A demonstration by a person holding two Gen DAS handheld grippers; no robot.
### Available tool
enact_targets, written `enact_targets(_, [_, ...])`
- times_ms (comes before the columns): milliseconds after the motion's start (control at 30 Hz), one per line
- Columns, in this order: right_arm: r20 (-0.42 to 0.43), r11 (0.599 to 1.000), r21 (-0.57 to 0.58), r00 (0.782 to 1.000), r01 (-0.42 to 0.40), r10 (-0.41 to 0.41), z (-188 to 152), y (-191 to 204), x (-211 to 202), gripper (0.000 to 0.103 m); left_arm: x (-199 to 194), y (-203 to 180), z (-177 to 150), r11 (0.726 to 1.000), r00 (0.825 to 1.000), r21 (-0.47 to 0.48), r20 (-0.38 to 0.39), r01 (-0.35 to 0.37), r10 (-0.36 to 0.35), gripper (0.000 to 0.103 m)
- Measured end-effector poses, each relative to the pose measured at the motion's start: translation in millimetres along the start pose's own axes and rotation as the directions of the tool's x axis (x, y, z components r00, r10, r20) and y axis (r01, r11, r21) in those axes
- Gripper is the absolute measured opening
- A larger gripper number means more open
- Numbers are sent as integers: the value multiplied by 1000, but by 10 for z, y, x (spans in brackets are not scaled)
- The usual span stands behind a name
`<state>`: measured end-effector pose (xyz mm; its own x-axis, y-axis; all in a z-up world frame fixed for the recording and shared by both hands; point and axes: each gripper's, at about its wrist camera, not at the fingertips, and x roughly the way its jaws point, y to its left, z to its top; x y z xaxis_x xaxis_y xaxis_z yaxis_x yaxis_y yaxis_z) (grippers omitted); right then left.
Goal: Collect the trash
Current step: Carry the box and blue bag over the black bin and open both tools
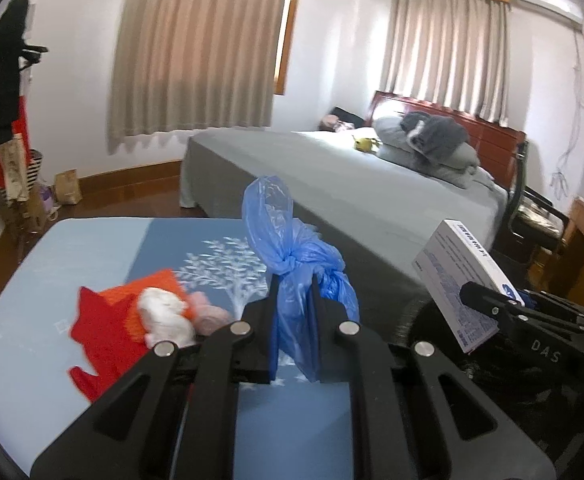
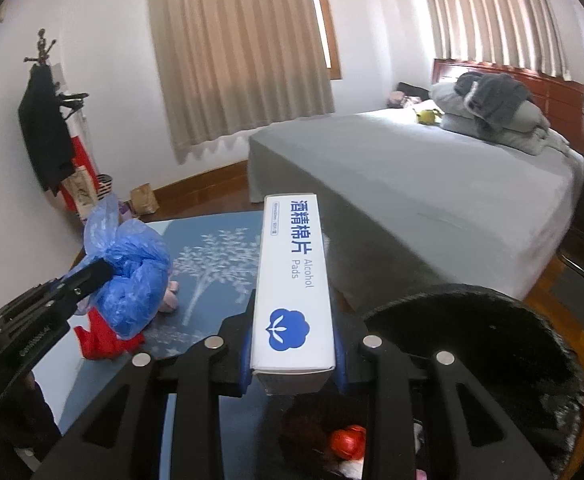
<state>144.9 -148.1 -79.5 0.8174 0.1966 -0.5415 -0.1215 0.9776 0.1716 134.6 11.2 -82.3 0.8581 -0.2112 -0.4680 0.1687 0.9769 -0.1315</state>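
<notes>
1. Left hand-held gripper [image 1: 294, 280]: jaws closed on a knotted blue plastic bag [image 1: 292, 248], gripped just below the knot; the bag's loose top stands up above the fingers.
2. Right hand-held gripper [image 2: 292, 312]: jaws clamped on both long sides of a white alcohol pads box [image 2: 292, 280], blue print facing up, box pointing away along the fingers.
3. Landmark: tabletop [image 1: 44, 280] under a blue cloth with a white tree print.
4. Blue bag is held up off the tabletop, over its middle.
5. Box is held beyond the tabletop's right edge, over the rim of a black bin [image 2: 492, 320]; red and white scraps show inside the bin.
6. On the tabletop, left of the bag: red wrapper [image 1: 104, 328], crumpled white tissue [image 1: 164, 316], pinkish wad [image 1: 212, 314], all touching.
7. Behind the tabletop: grey bed [image 1: 332, 168].
</notes>
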Motion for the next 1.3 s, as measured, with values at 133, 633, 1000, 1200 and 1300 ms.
enact_targets(133, [-10, 999, 32, 999, 43, -43, -74, -218, -89, 30, 57, -257, -62, 999, 999, 25, -13, 48, -48, 11])
enact_targets(633, [-32, 971, 126, 980, 201, -199, -255, -1008, -412, 30, 377, -1057, -195, 972, 975, 93, -77, 215, -209, 11])
enact_targets(1000, [-52, 953, 167, 967, 254, -249, -376, -1350, -545, 30, 560, -1453, -406, 945, 949, 134, -146, 300, -280, 11])
enact_targets(1200, [-64, 942, 187, 961, 278, -271, -400, -1438, -557, 40, 623, -1467, -490, 936, 936, 121, -170, 331, -309, 42])
enact_targets(1300, [-60, 940, 186, 958, 288, -281, -407, -1447, -575, 48, 617, -1403, -483, 939, 939, 118, -165, 323, -302, 54])
